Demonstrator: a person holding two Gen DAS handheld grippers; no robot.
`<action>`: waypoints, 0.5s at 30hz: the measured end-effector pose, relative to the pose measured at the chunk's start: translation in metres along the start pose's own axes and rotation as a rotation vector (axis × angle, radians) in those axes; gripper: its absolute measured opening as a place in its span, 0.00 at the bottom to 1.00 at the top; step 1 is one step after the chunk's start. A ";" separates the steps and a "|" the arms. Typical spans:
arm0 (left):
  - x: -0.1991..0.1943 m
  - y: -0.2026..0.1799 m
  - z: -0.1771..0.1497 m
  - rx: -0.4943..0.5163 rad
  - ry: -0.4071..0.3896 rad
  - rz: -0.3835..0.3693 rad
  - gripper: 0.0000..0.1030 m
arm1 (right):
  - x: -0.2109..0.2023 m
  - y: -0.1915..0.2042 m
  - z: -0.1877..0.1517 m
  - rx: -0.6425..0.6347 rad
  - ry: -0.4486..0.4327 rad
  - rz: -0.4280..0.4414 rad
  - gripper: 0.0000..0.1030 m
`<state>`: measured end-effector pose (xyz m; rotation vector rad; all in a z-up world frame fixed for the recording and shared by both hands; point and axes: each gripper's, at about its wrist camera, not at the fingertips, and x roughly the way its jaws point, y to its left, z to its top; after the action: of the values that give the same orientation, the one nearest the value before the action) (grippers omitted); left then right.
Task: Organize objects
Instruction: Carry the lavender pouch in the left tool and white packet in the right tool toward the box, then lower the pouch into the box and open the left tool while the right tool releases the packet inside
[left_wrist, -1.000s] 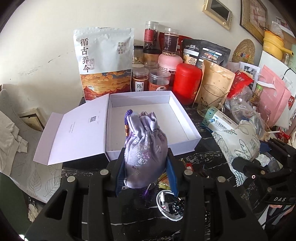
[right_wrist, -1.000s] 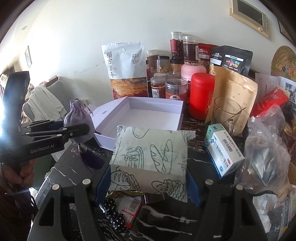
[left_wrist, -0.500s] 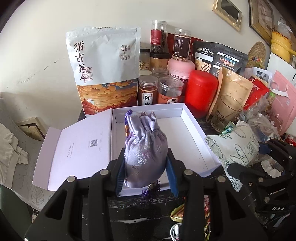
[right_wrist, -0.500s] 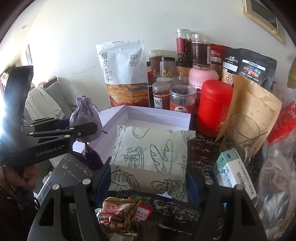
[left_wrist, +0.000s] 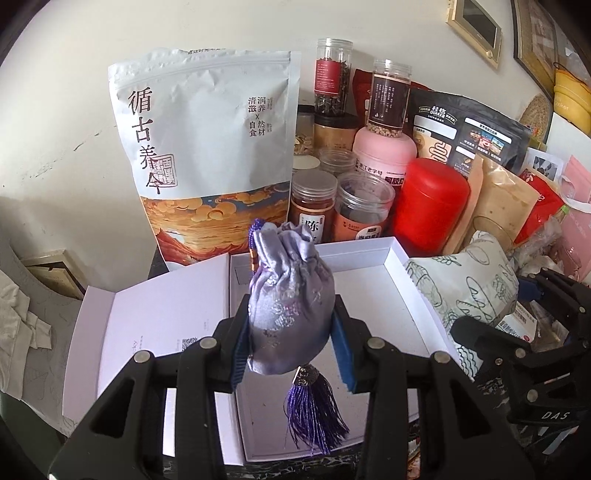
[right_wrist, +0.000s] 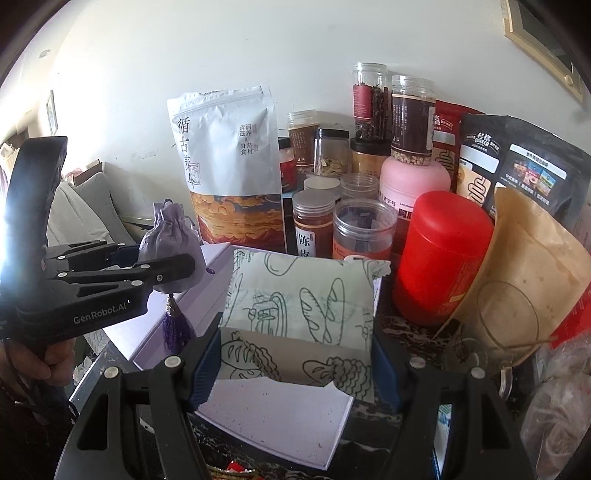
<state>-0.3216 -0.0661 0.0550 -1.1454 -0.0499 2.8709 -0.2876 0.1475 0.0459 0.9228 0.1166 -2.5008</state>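
— Pouch (left_wrist: 291, 302): where have you got it?

— My left gripper (left_wrist: 291, 332) is clamped on its sides, holding it over the open white box (left_wrist: 373, 295), tassel (left_wrist: 314, 413) hanging toward the near edge.

— And the other claw?

— My right gripper (right_wrist: 295, 365) is closed on a bread-print packet (right_wrist: 299, 317), above the box's right edge (right_wrist: 273, 417). Jars (right_wrist: 364, 229) and a red canister (right_wrist: 439, 254) stand behind the far edge.

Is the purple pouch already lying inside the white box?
No, the purple pouch hangs clamped in the left gripper above the white box.
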 end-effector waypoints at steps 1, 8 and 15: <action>0.003 0.002 0.003 -0.002 -0.001 0.002 0.36 | 0.003 -0.001 0.003 -0.002 -0.002 0.002 0.69; 0.022 0.018 0.022 0.000 -0.002 0.021 0.36 | 0.033 -0.003 0.024 -0.012 0.002 0.027 0.69; 0.052 0.026 0.029 -0.007 0.028 -0.005 0.36 | 0.068 -0.005 0.038 -0.021 0.047 0.056 0.69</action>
<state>-0.3802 -0.0895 0.0396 -1.1851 -0.0616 2.8515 -0.3573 0.1162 0.0317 0.9630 0.1304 -2.4225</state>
